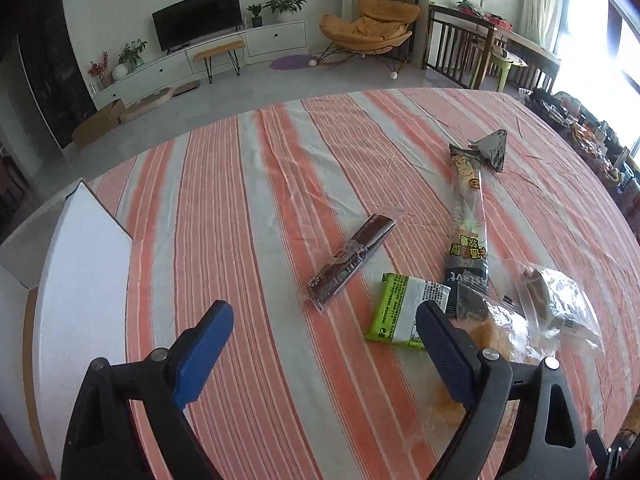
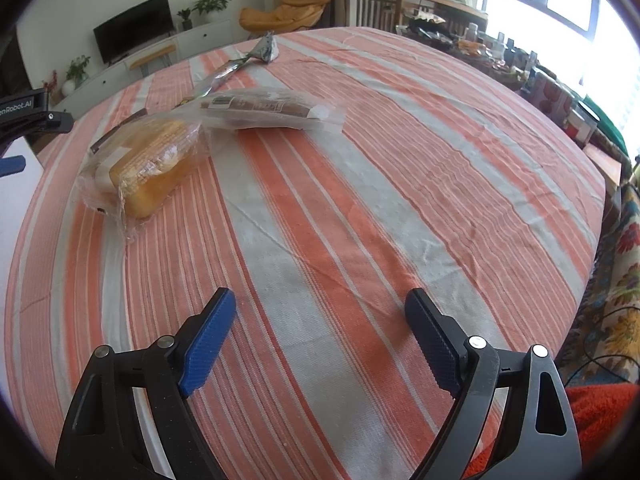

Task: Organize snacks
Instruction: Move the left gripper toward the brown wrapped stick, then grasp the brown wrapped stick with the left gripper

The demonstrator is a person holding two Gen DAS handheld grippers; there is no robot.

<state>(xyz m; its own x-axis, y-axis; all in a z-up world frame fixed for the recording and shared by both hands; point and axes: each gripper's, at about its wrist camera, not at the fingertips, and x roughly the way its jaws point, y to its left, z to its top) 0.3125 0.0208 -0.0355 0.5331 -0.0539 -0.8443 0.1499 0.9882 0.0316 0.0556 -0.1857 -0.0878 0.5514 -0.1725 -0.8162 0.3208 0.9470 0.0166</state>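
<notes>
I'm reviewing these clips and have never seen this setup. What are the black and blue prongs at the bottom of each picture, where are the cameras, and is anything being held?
Each picture comes from a camera mounted on a handheld gripper, looking forward along its two blue-padded fingers. The left gripper and right gripper are both open and hold nothing. On the striped tablecloth lie wrapped snacks: a dark bar, a green packet, a long dark packet, a bagged yellow cake and a clear bag with brown pastry. A white box stands at the left.
</notes>
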